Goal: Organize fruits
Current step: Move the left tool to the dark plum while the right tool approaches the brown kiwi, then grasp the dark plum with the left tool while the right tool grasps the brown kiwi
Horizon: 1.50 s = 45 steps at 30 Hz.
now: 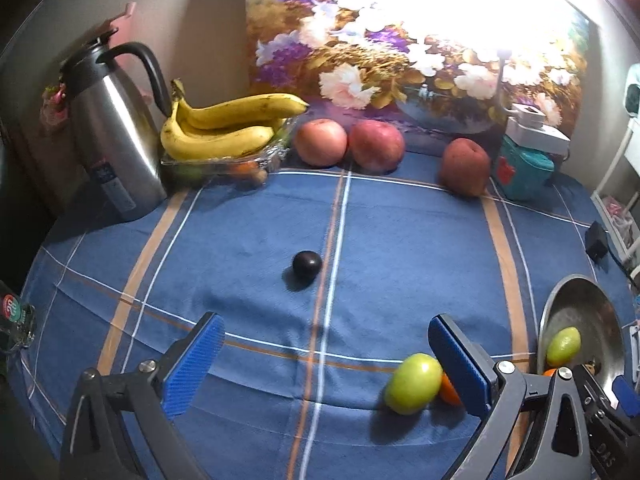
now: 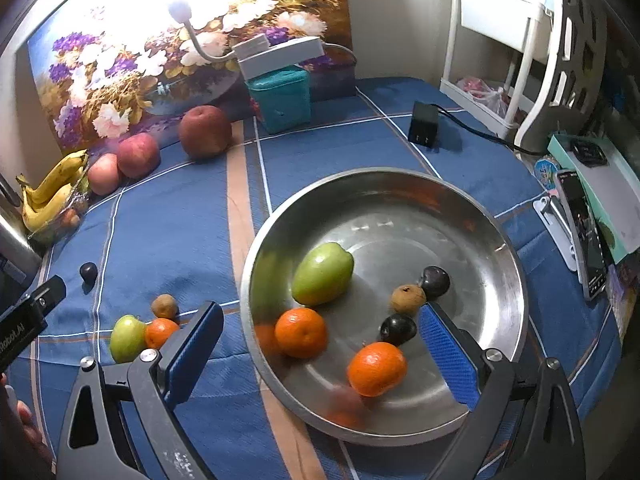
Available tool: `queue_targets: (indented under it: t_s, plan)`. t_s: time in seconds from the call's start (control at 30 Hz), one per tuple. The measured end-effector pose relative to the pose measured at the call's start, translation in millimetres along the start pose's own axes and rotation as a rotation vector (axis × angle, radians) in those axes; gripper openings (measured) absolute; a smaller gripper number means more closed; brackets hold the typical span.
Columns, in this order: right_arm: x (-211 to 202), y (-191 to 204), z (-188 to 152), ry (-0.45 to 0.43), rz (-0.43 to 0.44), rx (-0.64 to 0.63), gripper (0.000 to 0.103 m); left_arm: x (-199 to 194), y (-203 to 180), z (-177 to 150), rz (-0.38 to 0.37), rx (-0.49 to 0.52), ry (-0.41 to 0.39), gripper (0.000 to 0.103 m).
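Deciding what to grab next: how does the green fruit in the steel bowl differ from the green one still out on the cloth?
The green fruit in the bowl looks larger and lies alone on bare metal inside the steel bowl. The green fruit on the cloth looks smaller, sits on the blue tablecloth, and touches an orange. Both are smooth, yellow-green and ungripped; the left gripper and right gripper are open.
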State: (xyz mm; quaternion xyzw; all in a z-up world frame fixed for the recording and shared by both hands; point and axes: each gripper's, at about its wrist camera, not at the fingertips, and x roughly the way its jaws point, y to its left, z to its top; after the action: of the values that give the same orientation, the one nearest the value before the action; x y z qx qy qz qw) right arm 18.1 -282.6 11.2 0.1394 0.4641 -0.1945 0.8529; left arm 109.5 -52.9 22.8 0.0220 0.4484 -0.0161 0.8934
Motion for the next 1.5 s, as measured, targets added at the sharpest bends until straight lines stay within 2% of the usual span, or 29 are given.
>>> queue_targets:
  t_s: [0.23,0.37,0.5,0.7,0.83,0.87,0.97,1.07,1.27,1.37,1.5]
  plan:
    - [-1.2,19.0,1.2,-0.005,0.032,-0.033,0.098,12.1,19.5,3.5,0.055,0.019,0.014,0.103]
    - [-2.2,35.1,2.8,-0.005,0.056,-0.057,0.098,13.7,36.5,6.4,0.050,-0.025,0.015,0.103]
    - [0.5,54.5,4.2,0.008,0.085,-0.080,0.098,9.3,47.3,12.3,0.009,-0.064,-0.001,0.103]
    - [4.4,83.3,11.8,0.035,0.153,-0.085,0.098,13.0,47.0,23.0,-0.011,0.021,-0.039,0.103]
    - [14.1,105.1,13.1,0.062,0.174,-0.132,0.098,21.4,45.9,32.7,-0.052,0.096,-0.065,0.103]
    - [15.7,107.5,13.1,0.067,0.179,-0.138,0.098,25.3,45.9,36.5,-0.086,0.119,-0.063,0.103]
    - [23.8,112.7,15.6,0.085,0.199,-0.143,0.098,34.0,43.1,46.0,-0.128,0.193,-0.043,0.103]
    - [28.3,111.8,20.3,0.094,0.216,-0.129,0.098,44.8,40.3,53.6,-0.119,0.269,0.001,0.103]
    - [32.6,105.4,28.8,0.092,0.235,-0.141,0.098,66.9,34.2,55.8,-0.156,0.295,0.132,0.103]
    - [37.2,100.4,31.3,0.109,0.261,-0.130,0.098,69.4,26.2,57.4,-0.156,0.326,0.147,0.103]
    - [42.1,100.7,33.6,0.129,0.266,-0.132,0.094,77.9,22.5,62.8,-0.182,0.294,0.212,0.101]
